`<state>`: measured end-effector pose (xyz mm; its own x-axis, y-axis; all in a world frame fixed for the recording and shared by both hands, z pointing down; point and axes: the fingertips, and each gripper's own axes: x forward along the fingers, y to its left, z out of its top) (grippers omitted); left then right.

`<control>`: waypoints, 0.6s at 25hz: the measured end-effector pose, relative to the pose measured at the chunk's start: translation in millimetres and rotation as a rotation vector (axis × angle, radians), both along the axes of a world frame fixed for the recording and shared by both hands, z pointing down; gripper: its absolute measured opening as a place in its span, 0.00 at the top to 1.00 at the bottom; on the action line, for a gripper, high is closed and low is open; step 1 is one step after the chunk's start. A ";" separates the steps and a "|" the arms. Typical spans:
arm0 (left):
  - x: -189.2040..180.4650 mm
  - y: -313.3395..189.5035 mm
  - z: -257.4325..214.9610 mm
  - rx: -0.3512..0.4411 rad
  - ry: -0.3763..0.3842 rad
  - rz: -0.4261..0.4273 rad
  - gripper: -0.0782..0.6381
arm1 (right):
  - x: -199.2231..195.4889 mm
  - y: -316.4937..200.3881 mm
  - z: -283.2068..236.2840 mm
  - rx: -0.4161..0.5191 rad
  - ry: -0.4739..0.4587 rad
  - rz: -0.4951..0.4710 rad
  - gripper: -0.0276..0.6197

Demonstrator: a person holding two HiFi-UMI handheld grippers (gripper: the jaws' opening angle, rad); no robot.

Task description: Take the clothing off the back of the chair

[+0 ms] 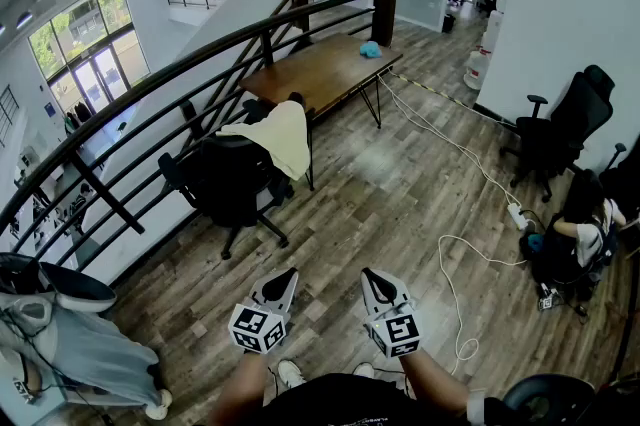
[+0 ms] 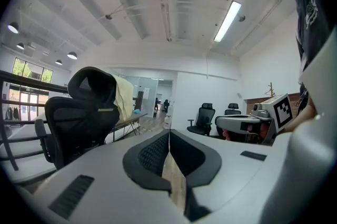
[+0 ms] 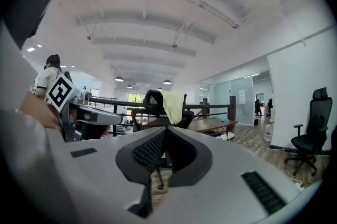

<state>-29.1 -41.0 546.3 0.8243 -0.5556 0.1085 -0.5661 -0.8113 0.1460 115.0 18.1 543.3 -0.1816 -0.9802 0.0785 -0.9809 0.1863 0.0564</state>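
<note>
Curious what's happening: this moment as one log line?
cloth: on chair back, untouched | left gripper: shut, empty | right gripper: shut, empty | both short of chair

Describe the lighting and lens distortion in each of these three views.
Head view: heavy fisheye bows the railing into an arc, daylight even, cream garment sharp. Left gripper view: the ceiling strip light glares, chair nearly silhouetted, corners black. Right gripper view: soft even light, black corners too.

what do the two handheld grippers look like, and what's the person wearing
Both the left gripper and the right gripper are pale grey, wedge-shaped shells with black ribbed pads. Each carries a white cube of black square markers at the back. The person wears a dark top.
</note>
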 end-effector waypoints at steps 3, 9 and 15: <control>-4.4 -2.8 -0.9 0.004 -0.009 0.005 0.87 | -8.5 -3.1 -7.1 -0.016 -0.002 -0.004 0.93; -19.9 -7.0 0.3 0.012 -0.020 -0.001 0.87 | -25.8 -8.6 -13.2 0.008 -0.014 -0.010 0.93; -34.1 -4.4 -0.6 0.015 -0.031 0.009 0.87 | -45.4 -8.0 -12.6 0.014 -0.081 -0.034 0.92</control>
